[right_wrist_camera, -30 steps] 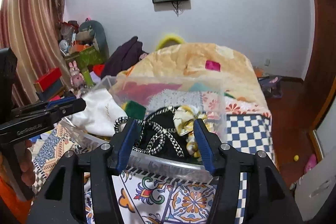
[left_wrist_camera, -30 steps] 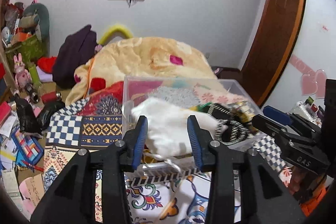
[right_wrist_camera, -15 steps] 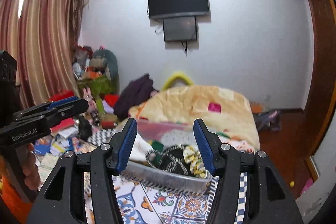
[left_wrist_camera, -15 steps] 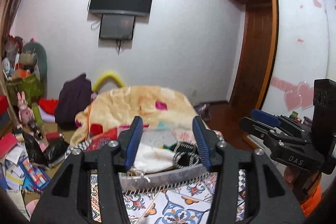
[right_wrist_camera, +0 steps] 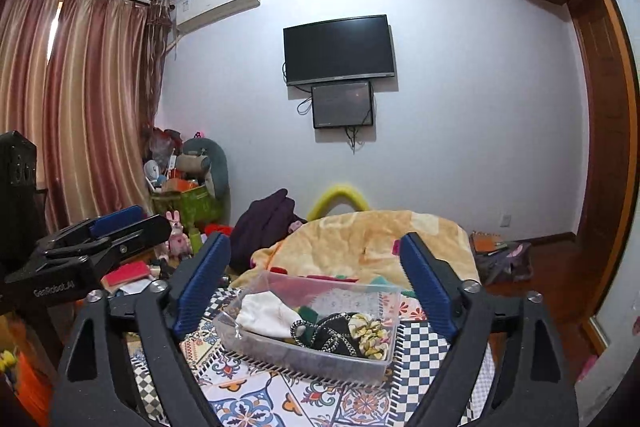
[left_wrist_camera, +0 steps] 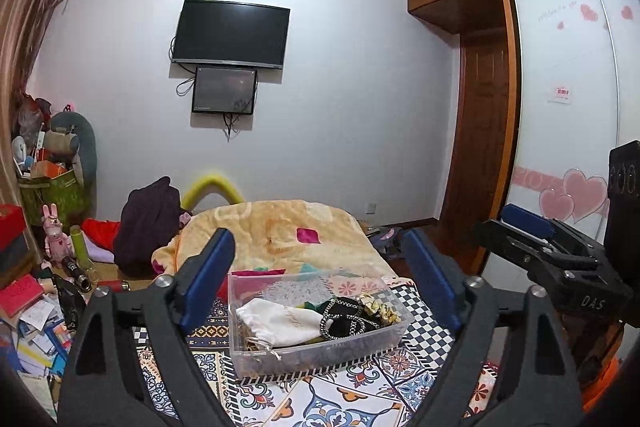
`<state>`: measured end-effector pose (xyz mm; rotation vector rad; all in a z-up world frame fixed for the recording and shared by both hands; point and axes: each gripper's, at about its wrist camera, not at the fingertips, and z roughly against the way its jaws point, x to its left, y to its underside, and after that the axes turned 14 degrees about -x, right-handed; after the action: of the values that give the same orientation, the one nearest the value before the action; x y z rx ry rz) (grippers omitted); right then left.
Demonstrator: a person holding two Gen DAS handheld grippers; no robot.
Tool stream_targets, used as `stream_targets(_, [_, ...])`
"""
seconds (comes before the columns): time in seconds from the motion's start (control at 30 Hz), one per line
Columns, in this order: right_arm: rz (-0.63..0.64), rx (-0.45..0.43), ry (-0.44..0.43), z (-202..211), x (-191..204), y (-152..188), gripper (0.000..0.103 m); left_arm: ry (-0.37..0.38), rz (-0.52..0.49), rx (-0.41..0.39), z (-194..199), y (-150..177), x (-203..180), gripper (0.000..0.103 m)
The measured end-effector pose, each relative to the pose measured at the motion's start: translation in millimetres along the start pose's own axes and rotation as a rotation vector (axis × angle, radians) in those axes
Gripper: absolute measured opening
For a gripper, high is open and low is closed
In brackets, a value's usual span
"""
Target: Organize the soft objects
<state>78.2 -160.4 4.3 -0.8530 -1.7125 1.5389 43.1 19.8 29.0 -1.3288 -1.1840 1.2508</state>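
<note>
A clear plastic bin (left_wrist_camera: 320,353) (right_wrist_camera: 304,357) stands on the patterned bedspread. It holds a white drawstring pouch (left_wrist_camera: 280,321) (right_wrist_camera: 266,315), a black item with a chain trim (left_wrist_camera: 348,321) (right_wrist_camera: 326,335), a yellow scrunchie (left_wrist_camera: 380,311) (right_wrist_camera: 370,333) and a bit of green cloth. My left gripper (left_wrist_camera: 320,275) is open and empty, held back from and above the bin. My right gripper (right_wrist_camera: 316,277) is open and empty, likewise back from the bin. Each gripper shows at the edge of the other's view.
A yellow blanket (left_wrist_camera: 280,231) lies on the bed behind the bin. A dark garment (left_wrist_camera: 146,223) lies to its left. Toys, books and boxes (left_wrist_camera: 36,287) crowd the floor at left. A wardrobe (left_wrist_camera: 560,107) and a door stand at right. A TV (left_wrist_camera: 230,35) hangs on the far wall.
Both grippers have drawn back and up from the bin, and both have opened wider. The white pouch now lies in the bin, clear of my left fingers.
</note>
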Motion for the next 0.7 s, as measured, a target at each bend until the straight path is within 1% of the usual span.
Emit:
stream_targets(0.07, [-0.01,0.001,0.001,2,-1,2,0.098,-0.001,-0.003,-0.002,1,1,-1,0.094])
stream_targets(0.13, [-0.015,-0.004,0.007,4,-2,3,0.101,-0.006,-0.005,-0.003,2,2,-2,0.097])
stream_targets(0.37, [-0.013,-0.01,0.013,11,-3,2,0.102,-0.009,-0.011,0.002,2,4,-4,0.1])
stream_targets(0.47, [-0.013,-0.009,0.007,12,-5,2,0.102,0.003,-0.002,0.006,3,5,-4,0.101])
stream_targets(0.7, [-0.018,-0.013,0.002,17,-6,1,0.103,0.001,0.0,0.007,5,4,-3,0.101])
